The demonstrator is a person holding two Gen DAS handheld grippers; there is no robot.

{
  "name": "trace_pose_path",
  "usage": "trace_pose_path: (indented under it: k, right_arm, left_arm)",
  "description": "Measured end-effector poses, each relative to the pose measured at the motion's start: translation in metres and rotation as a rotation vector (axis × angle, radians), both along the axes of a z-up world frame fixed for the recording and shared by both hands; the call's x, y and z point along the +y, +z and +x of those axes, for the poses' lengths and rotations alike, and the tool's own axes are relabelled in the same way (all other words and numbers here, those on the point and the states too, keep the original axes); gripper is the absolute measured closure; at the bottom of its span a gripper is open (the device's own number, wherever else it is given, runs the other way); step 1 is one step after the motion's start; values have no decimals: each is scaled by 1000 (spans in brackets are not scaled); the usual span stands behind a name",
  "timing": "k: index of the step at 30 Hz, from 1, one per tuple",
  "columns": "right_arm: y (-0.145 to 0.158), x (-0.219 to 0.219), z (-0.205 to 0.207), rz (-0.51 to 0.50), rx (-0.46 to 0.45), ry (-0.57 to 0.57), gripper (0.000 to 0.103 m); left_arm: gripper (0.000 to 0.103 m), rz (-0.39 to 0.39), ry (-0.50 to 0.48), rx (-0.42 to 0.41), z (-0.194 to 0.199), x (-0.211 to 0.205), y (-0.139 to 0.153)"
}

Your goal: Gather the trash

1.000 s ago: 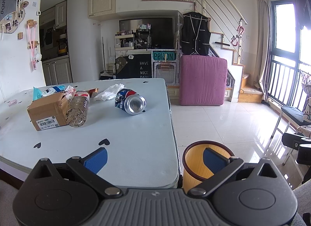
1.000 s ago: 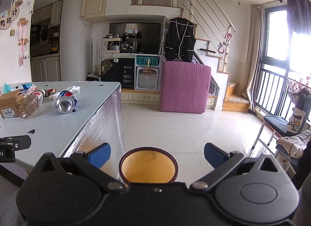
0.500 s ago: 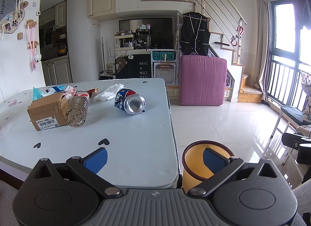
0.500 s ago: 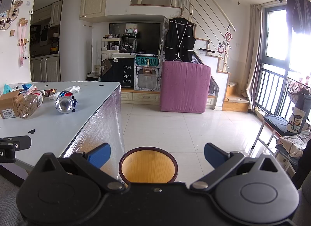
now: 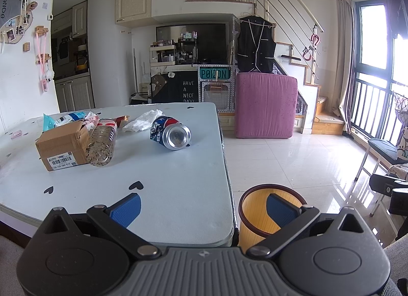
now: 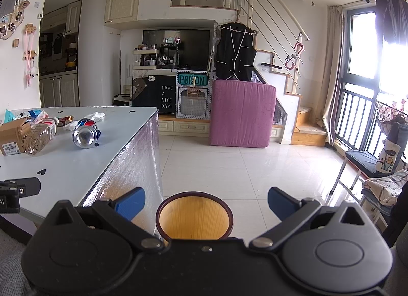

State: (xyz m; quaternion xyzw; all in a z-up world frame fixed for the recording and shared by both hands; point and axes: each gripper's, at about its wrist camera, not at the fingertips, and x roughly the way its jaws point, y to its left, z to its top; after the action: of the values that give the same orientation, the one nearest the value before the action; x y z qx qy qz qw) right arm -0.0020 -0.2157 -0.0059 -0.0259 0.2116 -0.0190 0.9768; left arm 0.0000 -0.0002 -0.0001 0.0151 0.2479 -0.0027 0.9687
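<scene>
Left wrist view: left hand-held gripper [image 5: 202, 209] spread wide, holding nothing, over the near edge of the pale surface [image 5: 165, 194]. Trash lay mid-surface: dented blue can [image 5: 170, 135] on its side; clear bottle [image 5: 102, 145] touching a cardboard box [image 5: 60, 149]; crumpled white wrapper [image 5: 144, 122] behind the can. Orange bin [image 5: 257, 219] stood on the floor just beside the surface.

Right wrist view: right hand-held gripper [image 6: 205, 203] wide, empty, above the bin [image 6: 195, 219]. Can [image 6: 86, 136], bottle [image 6: 38, 138] well apart to the left.

Nothing had shifted since the earlier frames.
</scene>
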Motion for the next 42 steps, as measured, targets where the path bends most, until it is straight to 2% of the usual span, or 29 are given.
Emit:
trace_pose_path:
  k: [23, 29, 42]
  right_arm:
    - [-5, -5, -5, 6, 21, 9, 0]
    - [-5, 6, 6, 15, 36, 25, 0]
    - [-5, 61, 38, -38, 56, 225, 0]
  left_arm:
    - [0, -5, 9, 16, 2, 0, 2]
    - [0, -18, 29, 16, 4, 11, -1]
    - [0, -58, 229, 9, 22, 91, -10]
